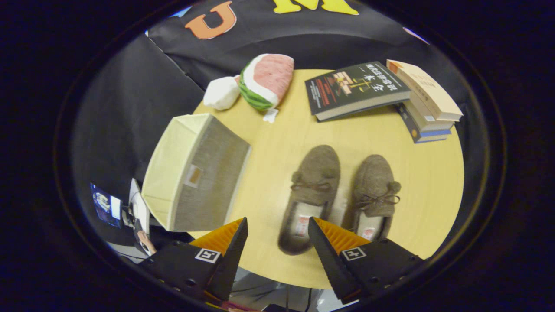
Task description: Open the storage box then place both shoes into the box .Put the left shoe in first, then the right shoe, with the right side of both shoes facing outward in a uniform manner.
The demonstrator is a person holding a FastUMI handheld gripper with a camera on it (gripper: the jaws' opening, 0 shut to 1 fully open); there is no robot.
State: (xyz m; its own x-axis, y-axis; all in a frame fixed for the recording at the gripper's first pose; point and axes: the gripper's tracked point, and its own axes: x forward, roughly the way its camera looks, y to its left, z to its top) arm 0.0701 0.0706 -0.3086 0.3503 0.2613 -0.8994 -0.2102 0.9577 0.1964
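Storage box (pixel 197 173) with small unreadable label, beside two shoes (pixel 310 197); gripper (pixel 277 234) jaws wide open, empty

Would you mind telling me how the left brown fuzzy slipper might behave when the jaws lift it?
The left brown fuzzy slipper, just ahead of the open gripper, looks soft-walled, so it probably squashes when pinched. Its fabric suggests lightness and good grip. Held by the heel, its toe may droop.

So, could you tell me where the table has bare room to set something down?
Bare table lies between the storage box, the shoes and the books, and right of the shoes. The far edge is crowded. The open gripper hovers.
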